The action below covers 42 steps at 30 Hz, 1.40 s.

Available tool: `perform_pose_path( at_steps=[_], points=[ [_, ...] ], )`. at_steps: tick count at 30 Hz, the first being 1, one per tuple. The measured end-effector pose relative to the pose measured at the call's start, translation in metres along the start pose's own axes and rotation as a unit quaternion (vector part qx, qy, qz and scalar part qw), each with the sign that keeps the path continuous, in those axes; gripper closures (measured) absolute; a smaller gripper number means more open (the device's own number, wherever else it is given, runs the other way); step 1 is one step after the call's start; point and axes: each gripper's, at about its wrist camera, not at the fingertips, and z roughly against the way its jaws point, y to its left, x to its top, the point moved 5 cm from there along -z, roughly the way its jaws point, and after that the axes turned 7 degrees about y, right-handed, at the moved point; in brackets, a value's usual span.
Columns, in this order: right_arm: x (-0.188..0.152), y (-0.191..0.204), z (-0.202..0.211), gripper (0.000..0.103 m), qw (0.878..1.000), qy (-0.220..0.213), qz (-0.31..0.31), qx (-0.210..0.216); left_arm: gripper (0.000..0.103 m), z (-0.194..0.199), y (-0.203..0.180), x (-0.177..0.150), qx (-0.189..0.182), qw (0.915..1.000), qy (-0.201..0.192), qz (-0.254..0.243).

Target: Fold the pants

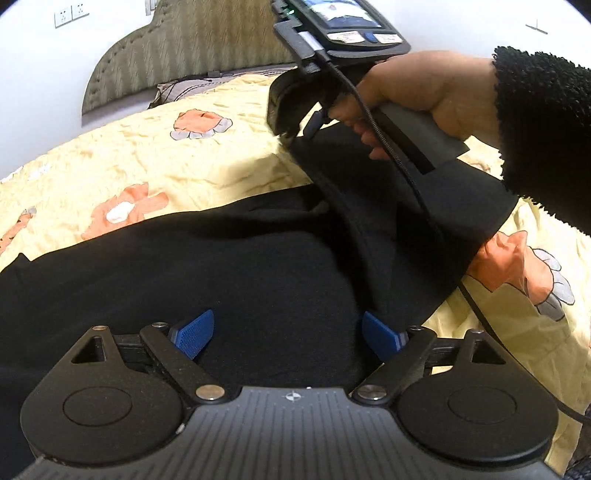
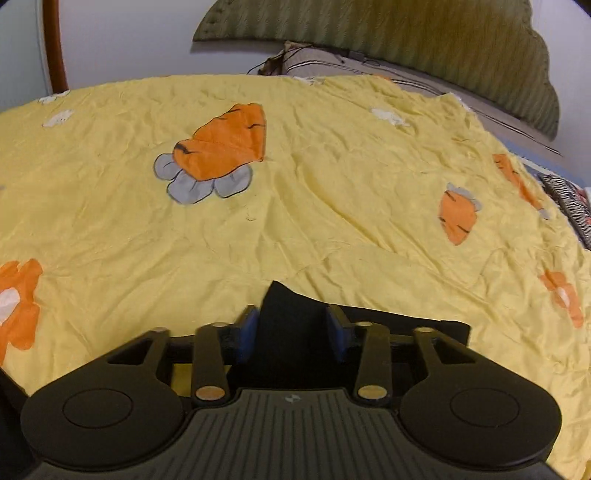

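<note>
Black pants (image 1: 221, 277) lie spread across a yellow quilt (image 1: 184, 166). My left gripper (image 1: 288, 325) hovers just over the middle of the cloth, its blue pads (image 1: 195, 332) wide apart with nothing pinched between them. A person's hand (image 1: 424, 92) holds my right gripper (image 1: 291, 129) above the far right part of the pants, and one edge of the cloth rises up into its fingers. In the right wrist view the right gripper (image 2: 293, 326) is shut on a bunched fold of the black pants (image 2: 280, 295), which fills the gap between its pads.
The quilt (image 2: 295, 184) with orange carrot prints covers the whole bed. A green padded headboard (image 1: 184, 48) and a striped pillow (image 2: 317, 62) stand at the far end. A black cable (image 1: 424, 206) trails from the right gripper over the pants. Wall sockets (image 1: 70, 14) sit top left.
</note>
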Motion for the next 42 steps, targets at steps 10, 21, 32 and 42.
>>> perform_pose_path(
  at_steps=[10, 21, 32, 42],
  points=[
    [-0.007, -0.053, 0.089, 0.093, 0.983, -0.113, -0.111, 0.092, 0.014, 0.019, -0.014, 0.013, -0.024, 0.9974, -0.055, -0.039],
    [-0.009, -0.050, 0.098, 0.059, 0.989, -0.069, -0.075, 0.103, 0.011, -0.007, -0.052, 0.039, -0.088, 0.9943, -0.049, -0.036],
    [0.006, 0.007, -0.012, 0.064, 1.000, 0.018, -0.007, -0.005, 0.022, -0.019, -0.049, 0.032, -0.083, 0.9927, -0.076, -0.043],
    [0.000, -0.064, 0.071, 0.098, 0.982, -0.096, -0.137, 0.092, 0.089, -0.026, -0.042, 0.039, -0.122, 0.9896, -0.074, 0.012]
  ],
)
